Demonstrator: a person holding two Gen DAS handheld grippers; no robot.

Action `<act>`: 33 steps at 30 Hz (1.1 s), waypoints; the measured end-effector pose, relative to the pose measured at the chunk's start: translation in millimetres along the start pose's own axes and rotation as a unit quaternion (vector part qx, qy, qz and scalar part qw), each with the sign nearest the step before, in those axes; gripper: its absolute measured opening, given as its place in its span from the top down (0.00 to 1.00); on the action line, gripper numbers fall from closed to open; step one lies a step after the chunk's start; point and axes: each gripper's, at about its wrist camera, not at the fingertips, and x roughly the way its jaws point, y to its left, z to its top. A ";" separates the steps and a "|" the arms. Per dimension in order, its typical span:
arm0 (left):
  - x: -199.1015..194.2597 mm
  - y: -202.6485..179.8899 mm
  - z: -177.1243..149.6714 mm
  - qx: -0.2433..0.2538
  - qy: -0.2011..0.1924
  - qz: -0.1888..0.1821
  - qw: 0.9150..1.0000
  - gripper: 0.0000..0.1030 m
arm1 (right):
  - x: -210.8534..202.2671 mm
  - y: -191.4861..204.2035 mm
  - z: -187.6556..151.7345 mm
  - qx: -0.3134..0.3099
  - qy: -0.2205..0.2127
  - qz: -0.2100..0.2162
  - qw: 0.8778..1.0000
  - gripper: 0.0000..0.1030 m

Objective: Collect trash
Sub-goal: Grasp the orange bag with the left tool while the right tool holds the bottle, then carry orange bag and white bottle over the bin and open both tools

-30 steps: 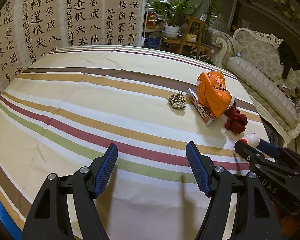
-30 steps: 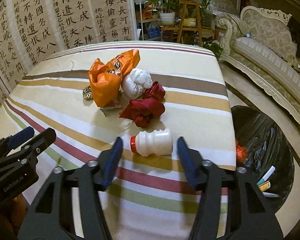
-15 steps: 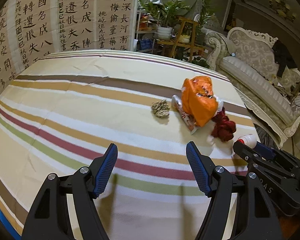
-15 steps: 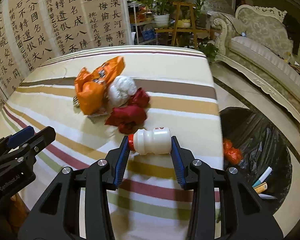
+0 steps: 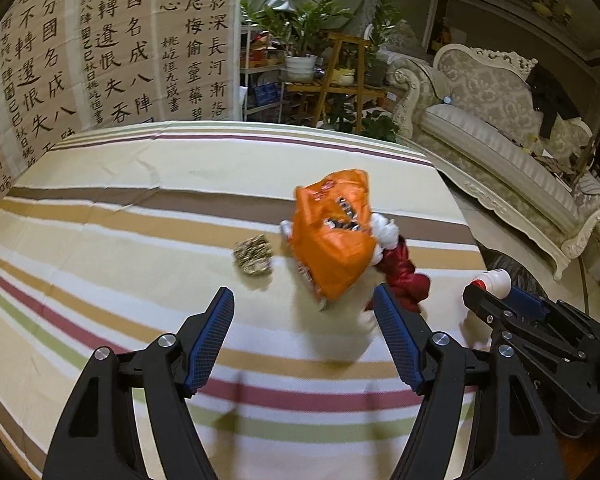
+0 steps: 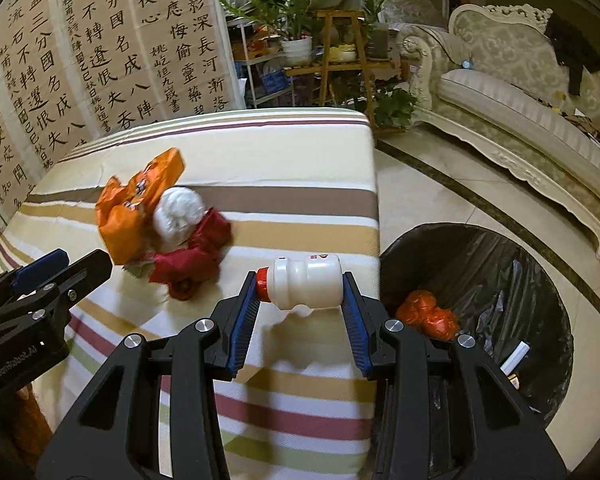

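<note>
My right gripper (image 6: 302, 292) is shut on a small white bottle with a red cap (image 6: 306, 286), held lying sideways above the striped table's right edge. Beside that edge on the floor stands a black-lined trash bin (image 6: 500, 280) holding a crumpled orange-red wad (image 6: 428, 314). My left gripper (image 5: 304, 340) hangs open over the table with nothing between its fingers. Ahead of it lie an orange plastic bag (image 5: 332, 236), a white wad (image 6: 180, 216), a red crumpled wrapper (image 5: 404, 276) and a small brownish crumpled wad (image 5: 253, 255). The bottle's cap end (image 5: 494, 280) shows at the left wrist view's right side.
The striped tablecloth (image 5: 120, 240) covers the table. A calligraphy screen (image 5: 100, 48) stands behind it, with potted plants on a wooden stand (image 5: 332, 72). A pale sofa (image 6: 532, 120) runs along the right, across a tiled floor (image 6: 420, 184).
My right gripper closed on the white bottle, lifted it off the cloth and carried it right toward the bin. My left gripper moved forward and right, nearer the orange bag.
</note>
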 end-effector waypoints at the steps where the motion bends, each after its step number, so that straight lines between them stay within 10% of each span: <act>1: 2.2 -2.9 1.6 0.003 0.000 0.000 1.000 0.31 | 0.7 -3.0 1.0 0.002 -0.001 0.001 1.000 0.62; 10: 19.9 -8.2 12.1 0.006 0.002 0.005 1.000 0.31 | 5.9 -16.2 5.3 0.017 -0.002 0.006 1.000 0.62; 15: 21.7 -6.6 10.8 0.006 0.010 -0.019 1.000 0.61 | 7.7 -19.2 7.0 0.021 -0.002 0.008 1.000 0.62; 33: -19.8 -15.4 4.7 0.016 -0.027 -0.029 0.999 0.62 | -17.3 -23.8 -1.7 0.024 -0.020 0.003 0.999 0.62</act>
